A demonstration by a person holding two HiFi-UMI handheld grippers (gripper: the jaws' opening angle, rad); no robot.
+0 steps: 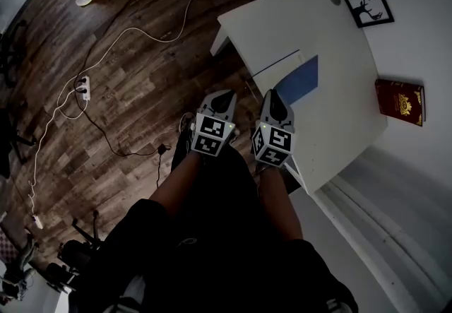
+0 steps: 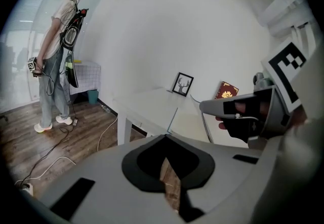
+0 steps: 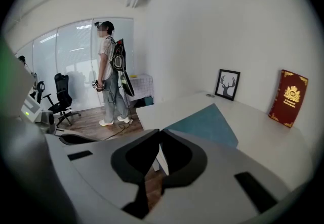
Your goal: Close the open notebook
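Observation:
The open notebook (image 1: 300, 80) lies flat on the white table (image 1: 346, 128), a blue leaf towards the near edge and a white page (image 1: 277, 66) beside it. In the right gripper view it shows as a teal sheet (image 3: 207, 124) just beyond the jaws. My left gripper (image 1: 224, 97) hangs over the wood floor, off the table's near-left side, jaws together and empty (image 2: 165, 136). My right gripper (image 1: 274, 99) is at the table's near edge, just short of the notebook, also shut on nothing (image 3: 159, 131).
A red book (image 1: 400, 101) and a framed deer picture (image 1: 369, 6) lean on the wall behind the table. A white cable with a power strip (image 1: 83, 85) runs across the floor. A person (image 3: 110, 74) stands further off, by an office chair (image 3: 63, 97).

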